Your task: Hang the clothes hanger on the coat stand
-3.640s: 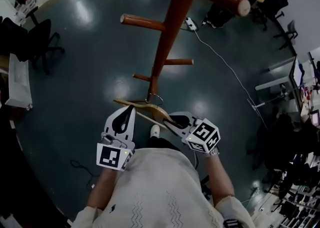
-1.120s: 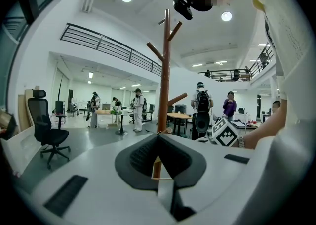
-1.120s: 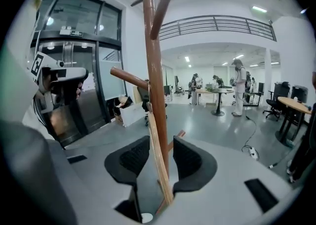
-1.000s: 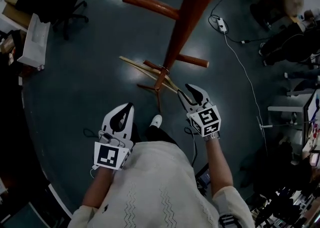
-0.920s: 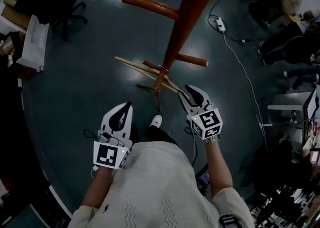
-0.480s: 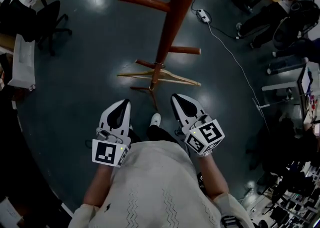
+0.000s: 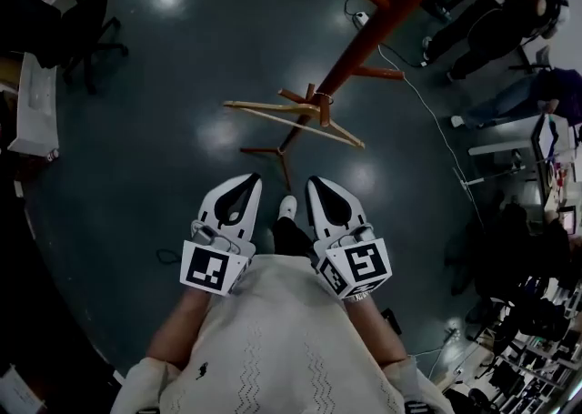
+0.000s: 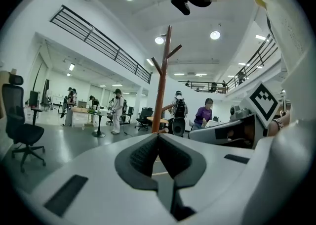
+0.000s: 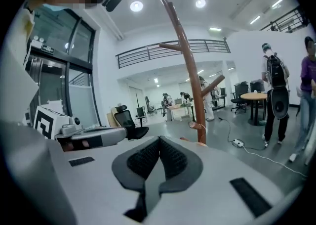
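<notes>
The wooden clothes hanger (image 7: 273,109) hangs by its metal hook from a low peg of the red-brown coat stand (image 7: 373,25), a little above the floor. Neither gripper touches it. My left gripper (image 7: 247,181) and right gripper (image 7: 316,183) are side by side close to my body, below the hanger, both shut with nothing between the pads. In the left gripper view the stand (image 8: 162,80) rises straight ahead beyond the closed left gripper (image 8: 158,137). The right gripper view shows the stand (image 9: 190,75) ahead and slightly right of the closed right gripper (image 9: 159,140).
Dark office chairs (image 7: 77,25) and a white unit (image 7: 27,103) stand at the upper left. A power strip (image 7: 362,17) with a white cable (image 7: 436,130) lies right of the stand. People (image 7: 496,25) stand at the upper right. My shoe (image 7: 286,207) shows between the grippers.
The right gripper has let go of the hanger, shut and drawn back toward my body. The hanger now hangs free on the low peg. The left gripper has stayed shut near my body.
</notes>
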